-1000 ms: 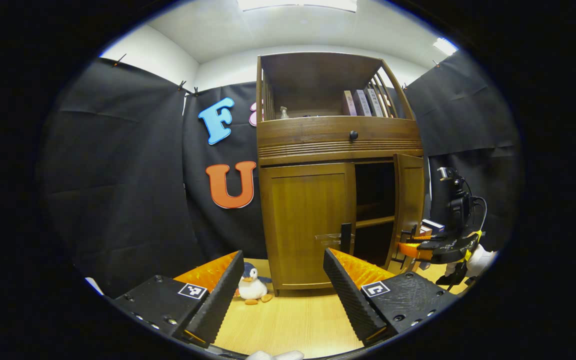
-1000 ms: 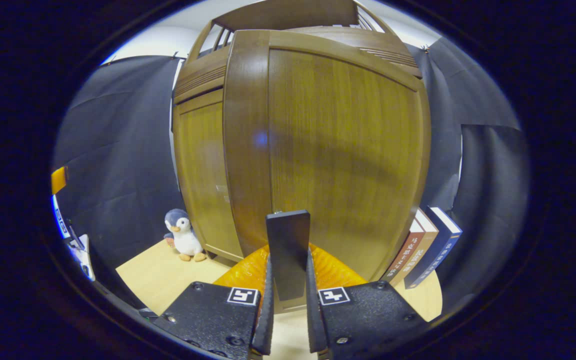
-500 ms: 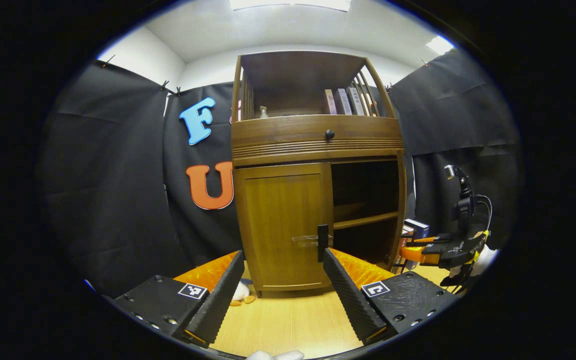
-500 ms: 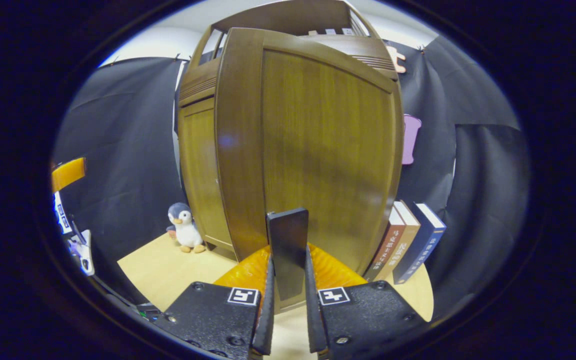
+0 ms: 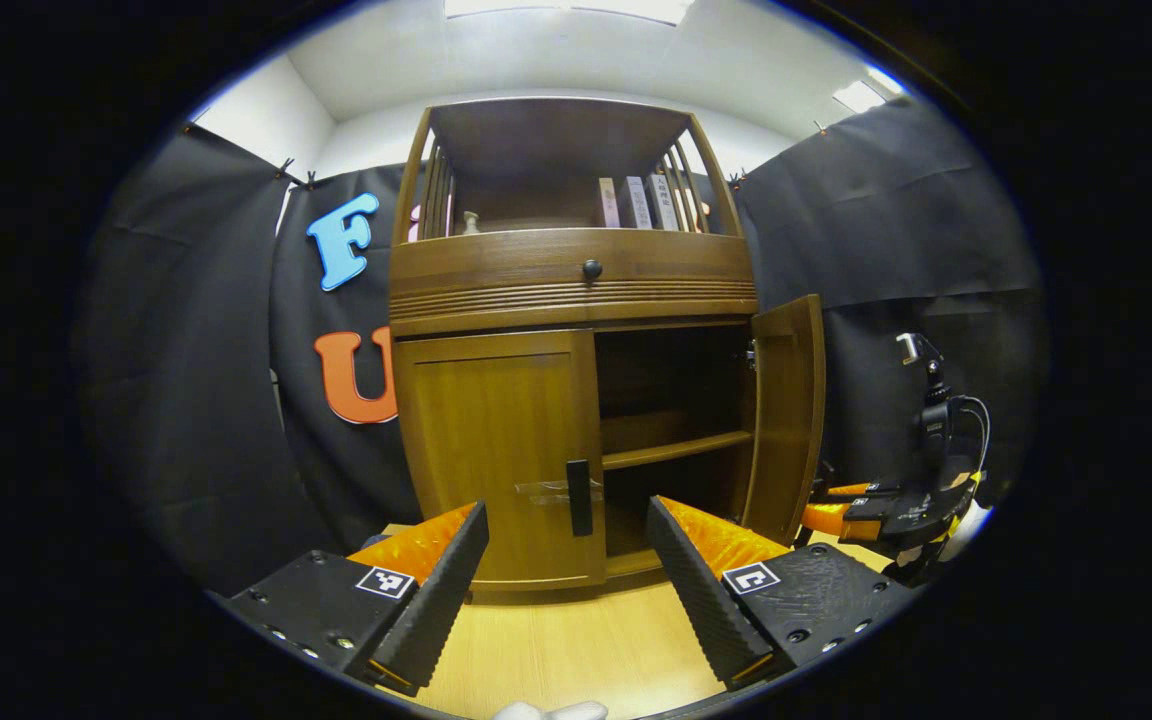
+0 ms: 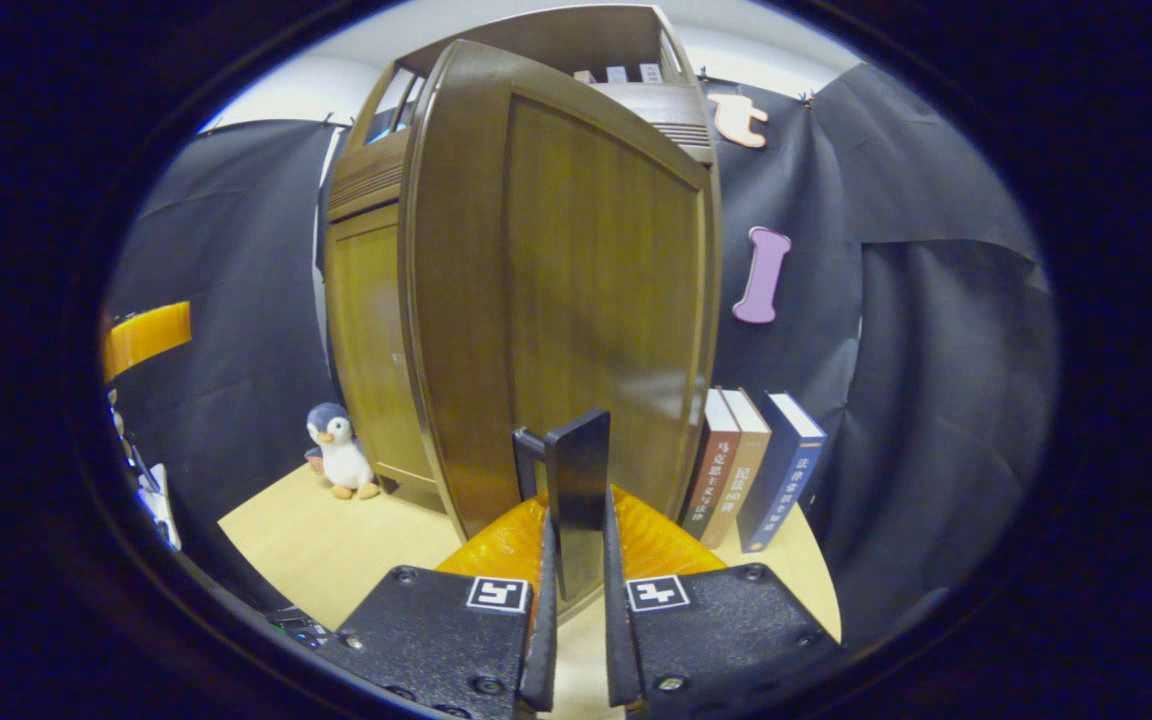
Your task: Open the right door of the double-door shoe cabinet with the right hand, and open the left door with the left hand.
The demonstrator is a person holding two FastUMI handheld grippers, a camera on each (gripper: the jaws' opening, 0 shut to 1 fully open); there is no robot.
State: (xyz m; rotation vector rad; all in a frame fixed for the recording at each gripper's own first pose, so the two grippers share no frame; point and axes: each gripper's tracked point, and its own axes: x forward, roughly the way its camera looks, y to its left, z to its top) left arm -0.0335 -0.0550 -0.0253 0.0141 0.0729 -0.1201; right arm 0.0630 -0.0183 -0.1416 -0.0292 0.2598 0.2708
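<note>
The left gripper (image 5: 566,560) has its fingers spread wide and holds nothing. It hangs in front of the shoe cabinet (image 5: 576,280), and the left door (image 5: 496,450) is shut. To do this step well, line the wide fingers up with the dark handle (image 5: 579,497) at the door's inner edge, slide one finger on each side, squeeze, then pull in a gentle curve — the door swings on its outer edge.

The right door (image 6: 556,290) already stands open, and you can see a shelf (image 5: 674,450) inside. The right gripper (image 6: 576,590) is squeezed tight on the right door's handle (image 6: 576,510). I think it can let go soon, since this door looks far enough out.

The cabinet stands near the back edge of a pale wooden tabletop (image 6: 336,550). A toy penguin (image 6: 336,450) sits by its left bottom corner. Some books (image 6: 751,465) lean up beside the open door at the right edge. Black cloth hangs all around, with a white ceiling (image 5: 556,40) and lights above.
</note>
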